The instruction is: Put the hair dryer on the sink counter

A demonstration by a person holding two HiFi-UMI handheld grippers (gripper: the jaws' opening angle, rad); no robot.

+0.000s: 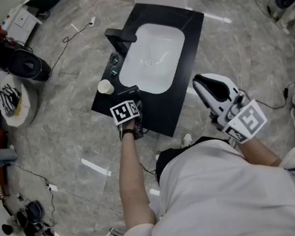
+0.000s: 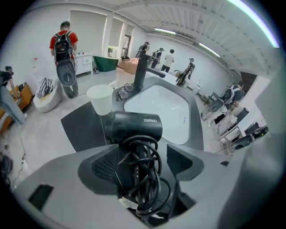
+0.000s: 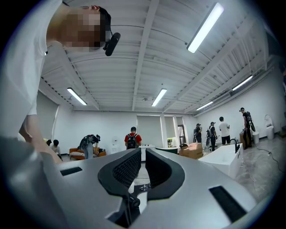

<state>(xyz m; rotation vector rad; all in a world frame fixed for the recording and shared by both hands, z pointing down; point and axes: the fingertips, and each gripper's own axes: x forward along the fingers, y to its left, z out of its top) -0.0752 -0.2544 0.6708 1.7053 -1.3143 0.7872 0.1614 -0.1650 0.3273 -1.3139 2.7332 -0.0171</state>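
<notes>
Left claw [image 2: 139, 151] tilts steeply down, jaws apart around hair dryer [image 2: 134, 126].

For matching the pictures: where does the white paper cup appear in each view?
Head view: paper cup left of centre, near the black counter's left corner, beside the basin.
Left gripper view: upper left of centre, behind the hair dryer.
Right gripper view: not in it.
Shared landmark: the black faucet, in the head and left gripper views.

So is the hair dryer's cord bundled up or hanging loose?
Bundled: the left gripper view shows the cord looped in a bunch around the hair dryer's handle.
</notes>
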